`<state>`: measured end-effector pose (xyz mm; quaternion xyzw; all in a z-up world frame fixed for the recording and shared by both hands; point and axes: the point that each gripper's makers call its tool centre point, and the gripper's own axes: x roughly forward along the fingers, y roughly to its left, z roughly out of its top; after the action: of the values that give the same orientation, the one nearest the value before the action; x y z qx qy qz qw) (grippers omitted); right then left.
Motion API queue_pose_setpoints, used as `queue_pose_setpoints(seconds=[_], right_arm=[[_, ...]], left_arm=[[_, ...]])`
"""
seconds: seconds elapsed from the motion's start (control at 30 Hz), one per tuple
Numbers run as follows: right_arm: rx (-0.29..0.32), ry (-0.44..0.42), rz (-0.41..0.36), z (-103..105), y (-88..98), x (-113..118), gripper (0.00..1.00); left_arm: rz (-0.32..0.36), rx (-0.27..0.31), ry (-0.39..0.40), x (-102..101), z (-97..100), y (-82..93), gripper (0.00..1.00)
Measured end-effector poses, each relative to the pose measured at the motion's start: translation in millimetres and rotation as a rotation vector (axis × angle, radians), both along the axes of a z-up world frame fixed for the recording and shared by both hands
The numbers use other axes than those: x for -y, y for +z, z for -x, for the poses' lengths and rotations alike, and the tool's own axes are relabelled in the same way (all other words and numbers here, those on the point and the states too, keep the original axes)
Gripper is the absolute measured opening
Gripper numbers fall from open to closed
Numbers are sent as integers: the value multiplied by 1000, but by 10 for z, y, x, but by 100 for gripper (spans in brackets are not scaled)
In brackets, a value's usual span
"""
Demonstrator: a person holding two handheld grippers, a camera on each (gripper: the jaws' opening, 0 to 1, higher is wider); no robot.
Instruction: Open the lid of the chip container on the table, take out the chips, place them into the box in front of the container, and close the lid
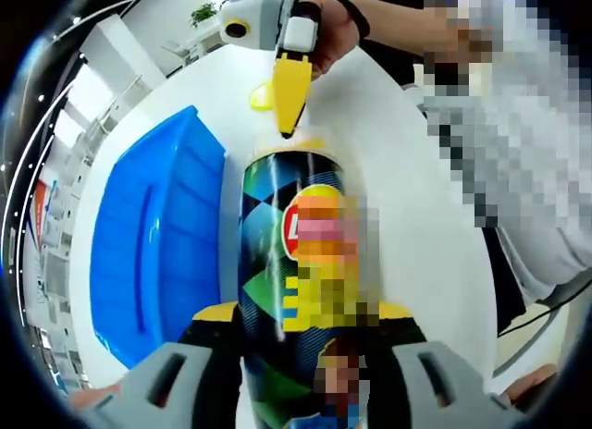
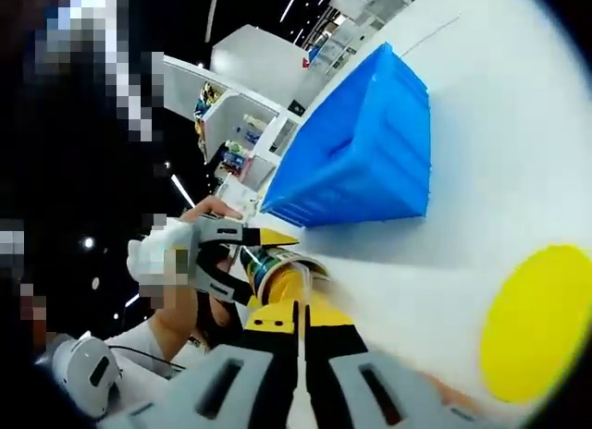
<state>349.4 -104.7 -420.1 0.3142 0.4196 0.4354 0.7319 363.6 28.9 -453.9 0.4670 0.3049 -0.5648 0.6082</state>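
Two grippers work over a white table [image 2: 518, 161]. Largest on it is the blue box [image 1: 157, 239], which lies just beside the chip container [image 1: 291, 263] in the left gripper view. The left gripper [image 1: 301, 323] has its jaws clenched around that container's body. The right gripper [image 2: 301, 341] has its yellow jaws pressed together at the container's open mouth; whether they pinch anything there cannot be told. Smallest, the yellow lid [image 2: 536, 323] lies flat on the table, apart from the container.
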Motion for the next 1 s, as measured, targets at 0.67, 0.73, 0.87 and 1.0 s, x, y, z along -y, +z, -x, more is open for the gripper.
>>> queue_pose_setpoints(seconds=[0.67, 0.73, 0.87, 1.0], right_arm=[[-31, 13, -87, 26, 157, -87, 2], [-34, 14, -92, 38, 166, -82, 2], [-47, 23, -111, 75, 180, -155, 2], [-28, 47, -109, 122, 229, -207, 2]], left_arm=[[-15, -7, -2, 13, 0, -11, 51], [-14, -6, -1, 20, 9, -10, 51], [-15, -6, -3, 29, 19, -12, 51], [-28, -9, -11, 46, 59, -20, 51]])
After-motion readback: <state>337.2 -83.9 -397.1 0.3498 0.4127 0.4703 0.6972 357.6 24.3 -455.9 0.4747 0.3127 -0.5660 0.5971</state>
